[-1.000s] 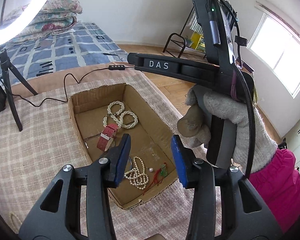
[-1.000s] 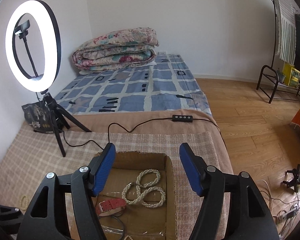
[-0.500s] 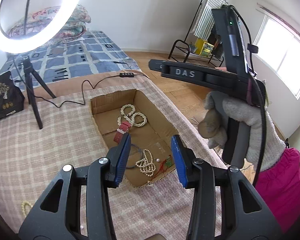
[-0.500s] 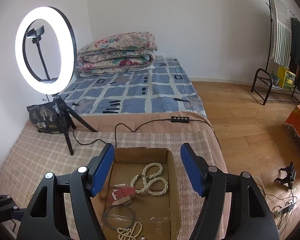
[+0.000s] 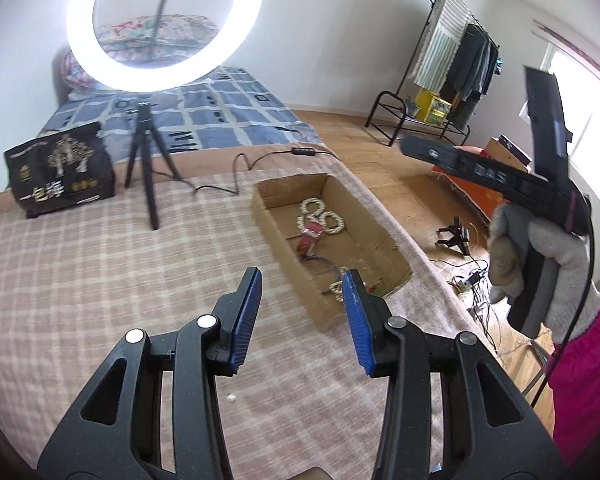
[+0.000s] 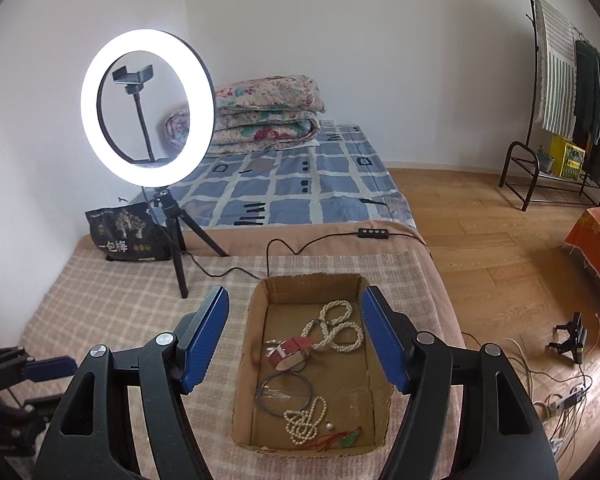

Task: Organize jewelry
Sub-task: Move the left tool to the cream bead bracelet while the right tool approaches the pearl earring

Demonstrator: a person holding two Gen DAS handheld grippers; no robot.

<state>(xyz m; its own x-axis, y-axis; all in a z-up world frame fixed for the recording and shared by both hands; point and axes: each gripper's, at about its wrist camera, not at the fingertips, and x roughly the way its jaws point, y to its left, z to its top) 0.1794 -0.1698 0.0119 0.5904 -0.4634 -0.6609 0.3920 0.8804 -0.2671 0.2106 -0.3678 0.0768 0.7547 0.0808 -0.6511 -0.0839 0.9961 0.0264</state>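
Both grippers agape, empty, above brown cardboard box (image 6: pixel 256 344).
Left gripper (image 5: pixel 302 312), right gripper (image 6: pixel 294 338): descend centre-frame, pinch one white pearl strand (image 6: pixel 304 420) only.

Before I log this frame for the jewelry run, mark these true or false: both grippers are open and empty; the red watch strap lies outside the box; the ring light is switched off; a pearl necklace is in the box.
1. Both the left gripper and the right gripper are open and empty. True.
2. The red watch strap lies outside the cardboard box. False: it lies inside.
3. The ring light is off. False: it glows.
4. A pearl necklace is in the box. True.
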